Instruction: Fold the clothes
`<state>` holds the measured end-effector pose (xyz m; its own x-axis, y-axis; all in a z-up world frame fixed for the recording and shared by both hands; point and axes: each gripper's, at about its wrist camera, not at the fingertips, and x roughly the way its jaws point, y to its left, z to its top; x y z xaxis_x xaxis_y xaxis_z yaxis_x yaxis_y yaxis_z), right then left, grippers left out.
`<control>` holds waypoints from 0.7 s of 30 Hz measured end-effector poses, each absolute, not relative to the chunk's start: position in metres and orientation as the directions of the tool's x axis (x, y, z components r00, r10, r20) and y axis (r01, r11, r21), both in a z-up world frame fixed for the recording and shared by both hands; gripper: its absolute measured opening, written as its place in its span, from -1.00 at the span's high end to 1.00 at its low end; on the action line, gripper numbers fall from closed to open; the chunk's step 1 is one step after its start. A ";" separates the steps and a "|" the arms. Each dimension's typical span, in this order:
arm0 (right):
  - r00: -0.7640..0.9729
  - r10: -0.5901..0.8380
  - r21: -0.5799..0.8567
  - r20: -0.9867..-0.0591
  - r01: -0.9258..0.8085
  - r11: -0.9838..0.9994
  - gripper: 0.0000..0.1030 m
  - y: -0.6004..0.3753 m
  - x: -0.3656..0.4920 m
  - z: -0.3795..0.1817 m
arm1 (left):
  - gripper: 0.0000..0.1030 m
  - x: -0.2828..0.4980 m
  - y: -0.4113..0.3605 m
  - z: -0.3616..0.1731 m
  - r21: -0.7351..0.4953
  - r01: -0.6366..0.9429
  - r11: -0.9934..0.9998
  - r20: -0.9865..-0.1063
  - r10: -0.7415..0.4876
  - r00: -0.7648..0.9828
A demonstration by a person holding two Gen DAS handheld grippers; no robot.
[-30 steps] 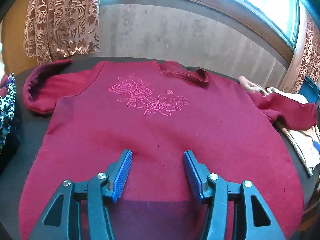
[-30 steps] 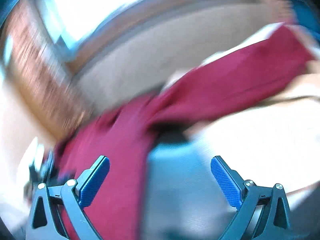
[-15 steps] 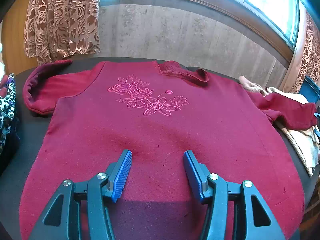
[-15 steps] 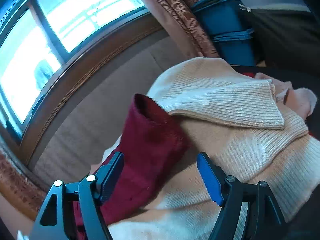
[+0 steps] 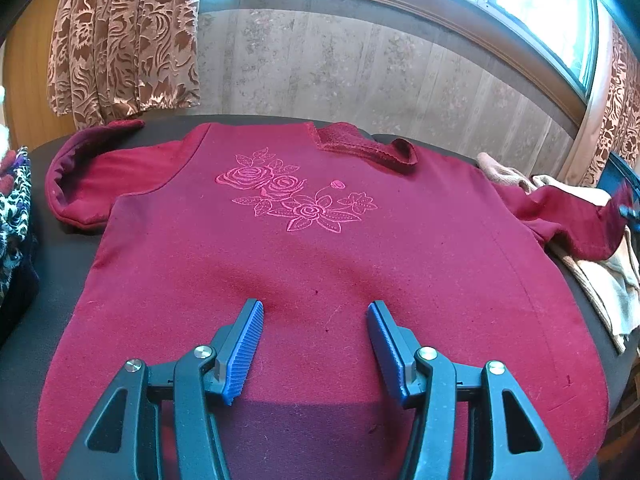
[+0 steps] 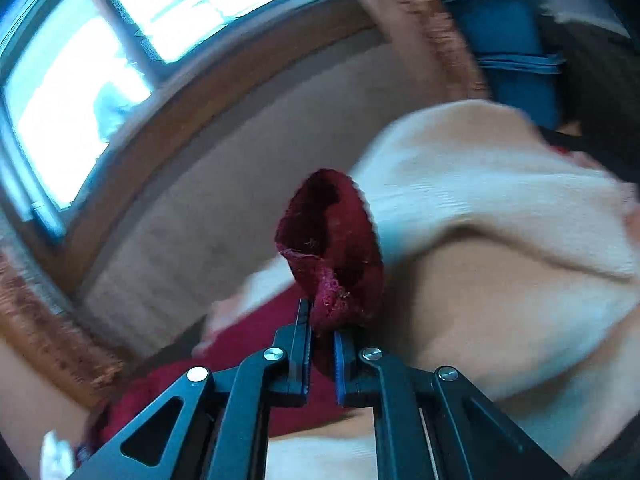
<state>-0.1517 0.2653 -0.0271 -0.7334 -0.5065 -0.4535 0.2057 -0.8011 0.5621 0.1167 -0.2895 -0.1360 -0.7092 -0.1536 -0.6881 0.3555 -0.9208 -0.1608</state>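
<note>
A maroon sweater (image 5: 304,264) with pink embroidered roses lies flat on a dark round table (image 5: 52,280), collar toward the wall. My left gripper (image 5: 316,320) is open and rests on the sweater's lower middle. The sweater's right sleeve (image 5: 568,220) stretches to the right over a cream knit garment. In the right wrist view, my right gripper (image 6: 322,320) is shut on the right sleeve's cuff (image 6: 332,240) and holds it lifted above the cream garment. The right gripper shows blurred at the far right edge of the left wrist view (image 5: 626,204).
A cream knit garment (image 6: 500,240) lies at the table's right edge, also in the left wrist view (image 5: 600,280). A patterned cloth (image 5: 14,208) sits at the left. Curtains (image 5: 120,40) and a wall under a window stand behind. A blue bin (image 6: 512,40) stands far right.
My right gripper has closed on the sleeve cuff, which lay between its open jaws half a second ago, and lifted it. The left gripper has not moved.
</note>
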 end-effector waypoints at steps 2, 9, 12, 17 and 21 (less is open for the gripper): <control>-0.688 -0.583 0.594 -0.433 0.268 -0.758 0.82 0.233 -0.153 -0.023 | -0.07 0.117 -0.290 -0.136 -0.163 0.356 -0.920 -0.688 -0.153 -0.710; -0.503 -0.775 0.696 -0.383 0.395 -0.600 0.82 0.099 -0.147 -0.029 | -0.07 0.117 -0.290 -0.135 -0.172 0.355 -0.919 -0.686 -0.147 -0.713; -0.394 -0.821 0.686 -0.414 0.458 -0.566 0.82 0.034 -0.123 -0.047 | -0.07 0.118 -0.292 -0.135 -0.184 0.353 -0.917 -0.684 -0.138 -0.717; -0.272 -0.808 0.600 -0.523 0.556 -0.576 0.62 -0.044 -0.083 -0.087 | -0.07 0.121 -0.297 -0.135 -0.229 0.347 -0.910 -0.675 -0.108 -0.730; -0.293 -0.764 0.505 -0.574 0.608 -0.613 0.15 -0.049 -0.059 -0.098 | -0.07 0.121 -0.297 -0.136 -0.241 0.345 -0.907 -0.672 -0.101 -0.734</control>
<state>-0.0592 -0.0485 -0.0980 -0.2930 -0.7644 -0.5743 0.6077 -0.6126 0.5054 0.1213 -0.2966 -0.1356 -0.7340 -0.1012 -0.6716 0.3453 -0.9071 -0.2406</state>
